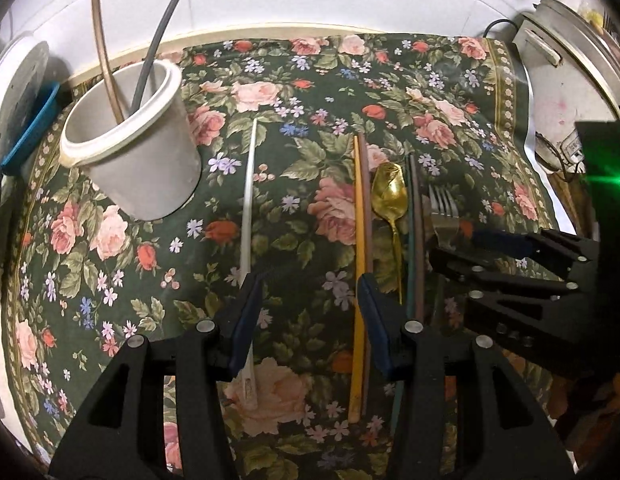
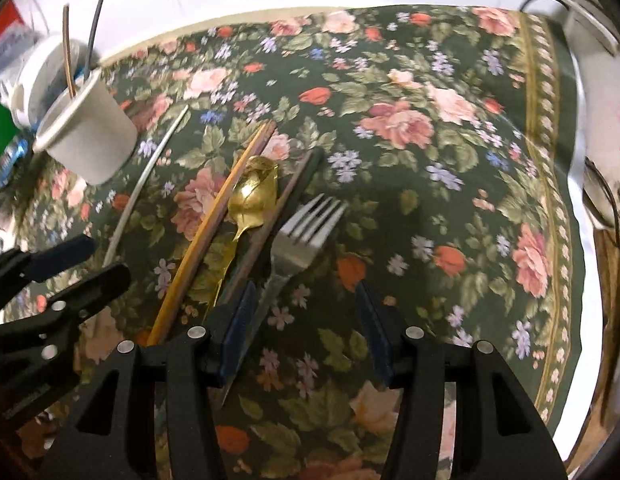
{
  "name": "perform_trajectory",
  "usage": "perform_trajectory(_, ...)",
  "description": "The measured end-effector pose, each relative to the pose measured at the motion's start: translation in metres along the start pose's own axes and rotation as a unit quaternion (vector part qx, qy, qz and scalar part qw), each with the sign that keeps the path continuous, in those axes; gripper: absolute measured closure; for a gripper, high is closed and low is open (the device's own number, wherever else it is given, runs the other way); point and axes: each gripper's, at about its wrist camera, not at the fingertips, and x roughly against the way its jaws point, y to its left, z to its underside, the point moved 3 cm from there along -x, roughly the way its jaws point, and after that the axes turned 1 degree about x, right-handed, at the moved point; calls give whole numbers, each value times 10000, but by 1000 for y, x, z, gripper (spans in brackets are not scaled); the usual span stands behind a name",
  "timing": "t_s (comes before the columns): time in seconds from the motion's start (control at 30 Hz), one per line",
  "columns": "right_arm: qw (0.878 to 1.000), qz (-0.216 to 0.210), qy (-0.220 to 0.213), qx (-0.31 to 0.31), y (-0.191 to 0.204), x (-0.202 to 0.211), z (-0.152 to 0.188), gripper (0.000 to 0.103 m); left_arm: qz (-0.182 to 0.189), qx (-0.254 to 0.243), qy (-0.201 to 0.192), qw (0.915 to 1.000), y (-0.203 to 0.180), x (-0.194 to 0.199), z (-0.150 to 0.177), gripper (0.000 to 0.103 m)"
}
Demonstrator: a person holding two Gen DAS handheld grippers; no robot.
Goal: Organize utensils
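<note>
Lying flat on the floral cloth (image 1: pixel 310 80), the utensils form a loose row to the right of the white cup (image 1: pixel 141 152), which stands at the far left and already holds two long sticks. Nearest the cup is a white chopstick (image 1: pixel 247 200), well apart from the rest; further right come a yellow-and-brown chopstick pair (image 1: pixel 360 220), a gold spoon (image 1: pixel 390 196), a dark chopstick pair (image 1: pixel 416 220) and, farthest from the cup, a silver fork (image 2: pixel 297 240).

The left gripper (image 1: pixel 310 292) hangs with its fingers spread, one pad over the white chopstick's lower half and the other by the yellow chopstick. The right gripper (image 2: pixel 305 296) is likewise spread, its left pad just beside the fork's handle; whether it touches the metal I cannot quite tell through the blur.

The fork and spoon look like rigid, smooth metal, probably the heaviest pieces here and likely to slide or pivot in a pinch, so the narrow handle somewhat behind the head seems the best hold. The chopsticks should be light and stiff but thin and low on soft cloth, so a grip near mid-length, pressed slightly into the fabric, would likely keep them from tipping or rolling away. Paired sticks touching each other may come up together.
</note>
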Motion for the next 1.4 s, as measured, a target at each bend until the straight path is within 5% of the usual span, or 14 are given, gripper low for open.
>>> perform_trajectory(0.13, 9988, 402, -232, 128, -1, -2, 1, 56, 94, 73, 17, 9999, 4, -1, -2, 55)
perform_trajectory(0.4, 9993, 356, -149, -14, -21, 5, 6, 84, 283, -152, 111, 9994, -11, -13, -13, 58)
perform_trajectory(0.57, 9994, -1, -53, -329, -33, 6, 7, 85, 290, -205, 270, 9990, -13, -22, -19, 58)
perform_trajectory(0.87, 9988, 380, -65, -292, -19, -5, -9, 80, 372, -319, 380, 9981, -14, -23, -23, 59)
perform_trajectory(1.4, 9970, 44, -312, -704, -39, 18, -5, 81, 1139, -688, 921, 9868, -66, -53, -42, 90)
